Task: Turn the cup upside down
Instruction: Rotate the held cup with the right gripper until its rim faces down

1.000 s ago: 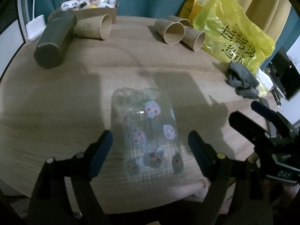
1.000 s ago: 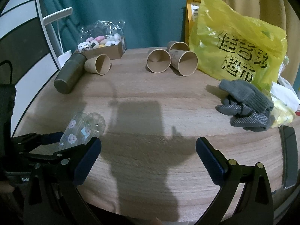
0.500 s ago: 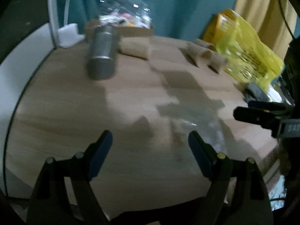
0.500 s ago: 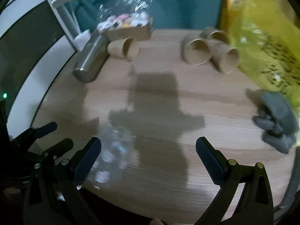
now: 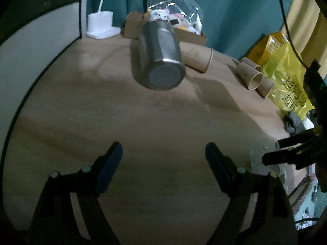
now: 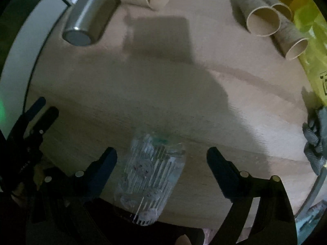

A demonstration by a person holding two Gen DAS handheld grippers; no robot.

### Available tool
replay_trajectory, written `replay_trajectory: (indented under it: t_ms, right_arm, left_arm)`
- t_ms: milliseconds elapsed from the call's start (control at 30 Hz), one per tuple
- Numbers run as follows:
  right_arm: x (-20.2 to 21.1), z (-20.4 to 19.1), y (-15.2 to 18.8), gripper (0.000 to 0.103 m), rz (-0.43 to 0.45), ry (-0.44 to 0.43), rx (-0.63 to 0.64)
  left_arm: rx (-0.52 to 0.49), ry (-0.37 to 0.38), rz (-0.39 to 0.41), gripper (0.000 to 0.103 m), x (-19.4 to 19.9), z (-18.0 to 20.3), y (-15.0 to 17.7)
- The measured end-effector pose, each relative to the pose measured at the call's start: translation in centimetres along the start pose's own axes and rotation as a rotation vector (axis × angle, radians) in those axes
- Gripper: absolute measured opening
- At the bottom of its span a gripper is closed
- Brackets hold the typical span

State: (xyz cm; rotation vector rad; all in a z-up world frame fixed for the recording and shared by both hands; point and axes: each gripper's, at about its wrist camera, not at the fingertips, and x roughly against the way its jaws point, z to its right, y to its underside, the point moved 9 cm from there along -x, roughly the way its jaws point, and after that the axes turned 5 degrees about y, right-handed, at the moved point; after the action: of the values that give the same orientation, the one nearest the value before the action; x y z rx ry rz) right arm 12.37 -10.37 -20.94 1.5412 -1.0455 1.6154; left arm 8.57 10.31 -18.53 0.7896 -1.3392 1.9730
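A clear ribbed plastic cup (image 6: 150,175) with cartoon stickers lies on its side at the near edge of the round wooden table (image 6: 163,85). My right gripper (image 6: 161,159) is open, its two fingers on either side of the cup and apart from it. My left gripper (image 5: 163,155) is open and empty over bare table to the left; it also shows at the left edge of the right wrist view (image 6: 40,110). In the left wrist view the cup (image 5: 255,159) is only a faint blur beside the right gripper's fingers (image 5: 286,149).
A steel flask (image 5: 159,57) lies on its side at the back left, with a paper cup (image 5: 200,61) next to it. Two more paper cups (image 6: 263,18) lie at the back right by a yellow bag (image 5: 286,77). Grey gloves (image 6: 314,136) lie at the right edge.
My left gripper has swung left, away from the cup it framed a second ago. My right gripper has moved left and down, so the cup now lies between its fingers.
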Motion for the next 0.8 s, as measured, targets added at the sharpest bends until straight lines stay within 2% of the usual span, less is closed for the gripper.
replay_trajectory:
  t_ms: [100,167,267,433,633,733,800]
  right_arm:
    - [-0.7,0.0,0.0,0.089,-0.042,0.002,-0.021]
    - [-0.9,-0.2,-0.2,0.077,-0.055,-0.002,-0.027]
    - [-1.0,-0.1,-0.1,0.072,-0.056,-0.007,-0.037]
    - [-0.1,-0.1,0.5,0.07,-0.025,-0.02,-0.021]
    - [1.5,0.2,1.1,0.07,0.052,-0.02,-0.01]
    - [3.3,-0.3,1.9,0.07,0.126,-0.012,0.0]
    - [5.3,0.1,1.9,0.07,0.207,0.024,0.018]
  left_arm:
    - [-0.005,0.018,-0.017,0.084,-0.5,-0.4,0.1]
    - [0.0,0.032,-0.023,0.084,-0.6,-0.6,0.2]
    - [-0.002,0.041,-0.029,0.084,-0.7,-0.5,0.4]
    - [-0.014,0.047,-0.032,0.084,-0.3,0.2,0.8]
    - [-0.029,0.036,-0.025,0.084,0.6,1.0,1.1]
    - [-0.041,0.021,-0.019,0.084,1.2,1.2,1.1]
    - [-0.042,0.006,-0.012,0.084,1.6,1.1,1.1]
